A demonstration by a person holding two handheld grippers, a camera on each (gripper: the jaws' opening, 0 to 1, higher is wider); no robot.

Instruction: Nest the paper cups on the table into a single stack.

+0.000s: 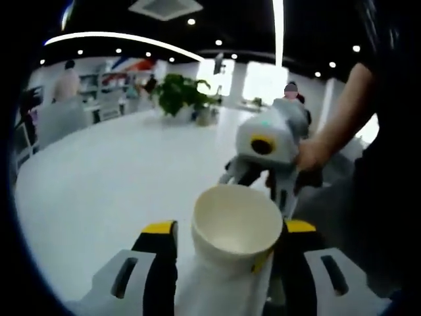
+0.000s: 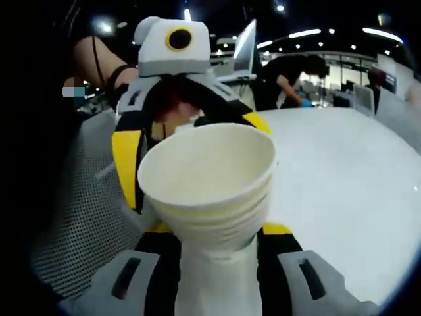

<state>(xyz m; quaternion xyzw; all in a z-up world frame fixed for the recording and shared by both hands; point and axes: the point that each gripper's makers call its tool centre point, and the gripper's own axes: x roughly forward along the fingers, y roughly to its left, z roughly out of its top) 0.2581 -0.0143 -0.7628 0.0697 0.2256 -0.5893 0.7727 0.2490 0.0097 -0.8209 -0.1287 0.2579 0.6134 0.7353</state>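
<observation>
In the left gripper view a single white paper cup (image 1: 235, 227) sits between my left gripper's (image 1: 230, 229) yellow-tipped jaws, mouth towards the camera; the gripper is shut on it. Just beyond its rim hangs my right gripper (image 1: 260, 181), held by a person's hand (image 1: 309, 155). In the right gripper view my right gripper (image 2: 217, 232) is shut on a stack of several nested paper cups (image 2: 210, 191), open mouth facing the camera. Close behind the stack is the left gripper (image 2: 191, 131); what its jaws hold is hidden by the stack.
A wide white table (image 1: 112, 191) spreads left of the cup, and to the right of the stack (image 2: 342, 191). A potted plant (image 1: 181, 95) stands at its far end. A person's grey mesh sleeve (image 2: 79, 217) is at the left. People stand in the background.
</observation>
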